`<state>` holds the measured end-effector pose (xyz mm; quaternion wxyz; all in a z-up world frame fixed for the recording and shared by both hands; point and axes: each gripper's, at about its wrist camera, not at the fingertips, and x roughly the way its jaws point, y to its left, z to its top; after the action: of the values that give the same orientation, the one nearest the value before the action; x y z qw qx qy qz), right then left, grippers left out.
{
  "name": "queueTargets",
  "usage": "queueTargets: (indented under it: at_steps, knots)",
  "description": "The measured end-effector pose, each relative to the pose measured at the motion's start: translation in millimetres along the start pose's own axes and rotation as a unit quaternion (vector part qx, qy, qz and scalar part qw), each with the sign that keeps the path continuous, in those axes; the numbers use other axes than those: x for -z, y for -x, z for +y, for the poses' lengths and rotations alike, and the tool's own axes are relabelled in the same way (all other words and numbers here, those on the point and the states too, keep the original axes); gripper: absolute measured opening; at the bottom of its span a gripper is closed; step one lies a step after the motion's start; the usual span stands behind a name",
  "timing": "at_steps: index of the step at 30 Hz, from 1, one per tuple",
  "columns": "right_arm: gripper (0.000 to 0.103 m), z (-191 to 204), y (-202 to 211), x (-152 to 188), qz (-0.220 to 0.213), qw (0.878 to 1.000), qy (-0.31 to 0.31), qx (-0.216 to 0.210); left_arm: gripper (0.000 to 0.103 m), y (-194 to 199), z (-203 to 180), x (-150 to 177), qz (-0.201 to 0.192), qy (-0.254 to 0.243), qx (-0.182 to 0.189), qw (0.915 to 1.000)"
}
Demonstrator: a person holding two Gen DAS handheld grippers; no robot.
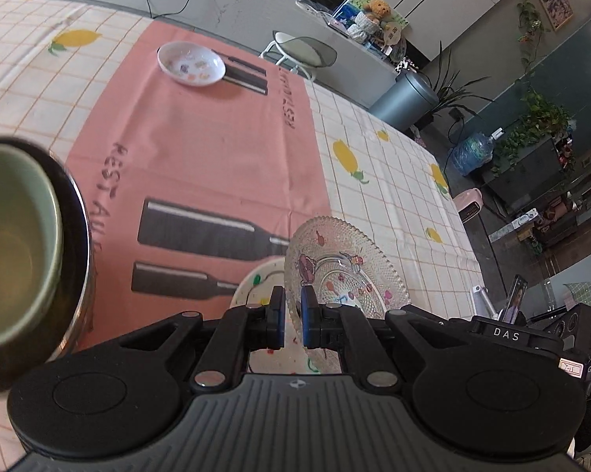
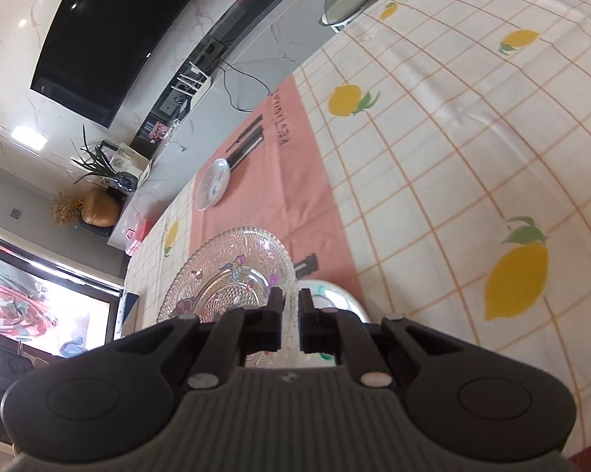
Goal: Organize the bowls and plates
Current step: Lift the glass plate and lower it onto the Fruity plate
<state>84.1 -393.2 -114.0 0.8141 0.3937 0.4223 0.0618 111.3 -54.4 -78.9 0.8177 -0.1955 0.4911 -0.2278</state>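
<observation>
Glass plate [image 1: 346, 271] | lemon-check tablecloth [image 1: 394, 181] | pink mat [image 1: 201, 149] | living room

A large dark television [image 2: 110, 35] hung on the pale marble wall [image 2: 12, 11] at ten o'clock in the right wrist view, above a long grey counter [image 2: 224, 51]. Bright daylight came through a window [image 2: 39, 306] at nine o'clock. In the left wrist view, a white stool [image 1: 295, 53] stood at twelve o'clock, and a grey bin [image 1: 407, 98], leafy plants [image 1: 539, 126] and a blue water bottle [image 1: 472, 153] at two o'clock.
</observation>
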Motion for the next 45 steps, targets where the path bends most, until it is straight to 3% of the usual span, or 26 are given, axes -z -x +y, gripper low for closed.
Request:
queueTargets:
  at_steps: [12,22,45]
  knots:
    - [0.005,-22.6,-0.4,34.5,0.012,0.999,0.011,0.031,0.008,-6.9,9.8,38.8,0.011,0.014,-0.030,0.9994]
    - [0.005,-15.0,-2.9,35.1,0.005,0.998,0.038,0.048,0.010,-13.3,5.3,42.4,0.012,0.002,-0.054,0.9985]
    - [0.004,-16.2,-4.2,37.4,0.004,0.998,0.039,0.052,0.012,-15.0,-11.2,45.4,0.007,-0.054,-0.115,0.9919]
